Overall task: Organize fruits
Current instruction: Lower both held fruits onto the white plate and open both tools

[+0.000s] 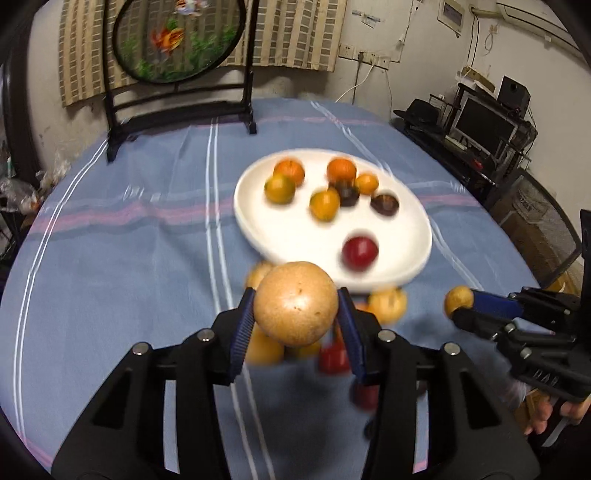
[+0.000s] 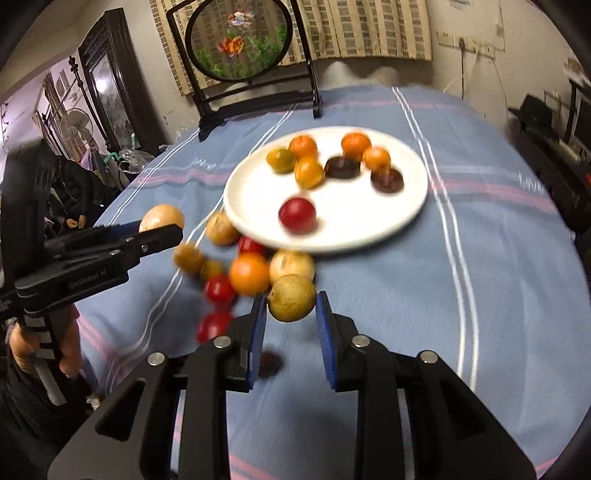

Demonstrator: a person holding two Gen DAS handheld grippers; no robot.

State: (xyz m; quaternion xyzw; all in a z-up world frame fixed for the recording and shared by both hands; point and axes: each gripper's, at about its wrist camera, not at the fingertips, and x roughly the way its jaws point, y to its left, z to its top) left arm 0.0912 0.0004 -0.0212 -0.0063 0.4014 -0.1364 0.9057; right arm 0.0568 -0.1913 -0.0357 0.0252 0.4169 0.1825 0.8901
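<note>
STEP: carry to plate | LEFT: left gripper clamps tan round fruit | RIGHT: right gripper clamps smaller tan fruit | NEXT: white plate ahead (partly filled); release over bare area.

A lived-in home: a round desk under a striped blue cloth, a framed goldfish screen at its far edge, a bamboo wall hanging, a standing fan, and a cluttered computer monitor and speaker beyond the right edge.
</note>
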